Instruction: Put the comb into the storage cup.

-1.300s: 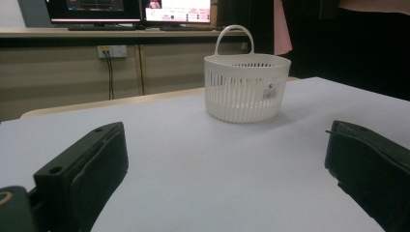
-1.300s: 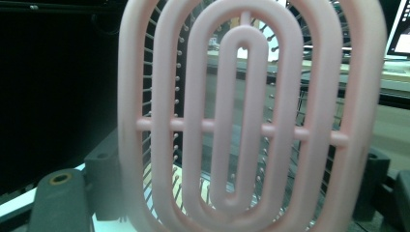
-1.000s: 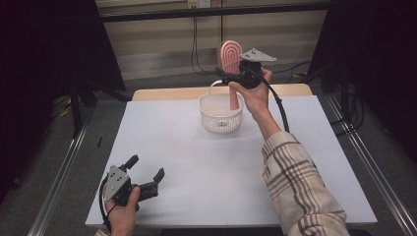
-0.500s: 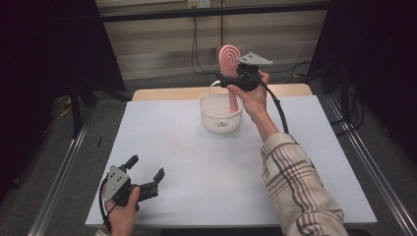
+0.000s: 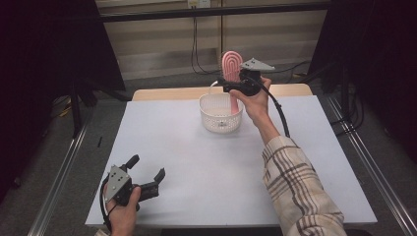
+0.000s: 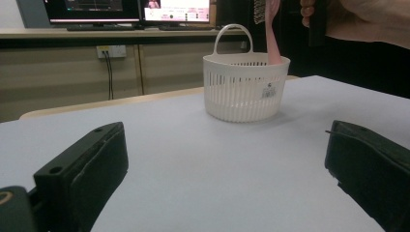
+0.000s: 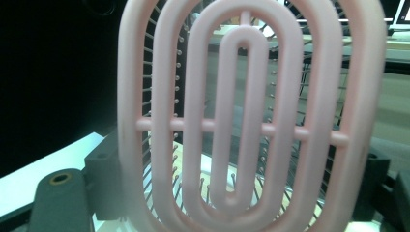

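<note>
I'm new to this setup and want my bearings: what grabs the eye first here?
The pink hairbrush, held upright in the right gripper, its handle reaching down into the white basket at the far middle of the table. Near the front left corner, the left gripper rests open, holding nothing.

Pink hairbrush [image 7: 251, 121] is seen as smooth glossy moulded plastic, basket [image 5: 221, 120] as white slotted plastic, gripper jaws as matt black plastic, table [image 5: 196, 162] as matt white sheet with wood edge
</note>
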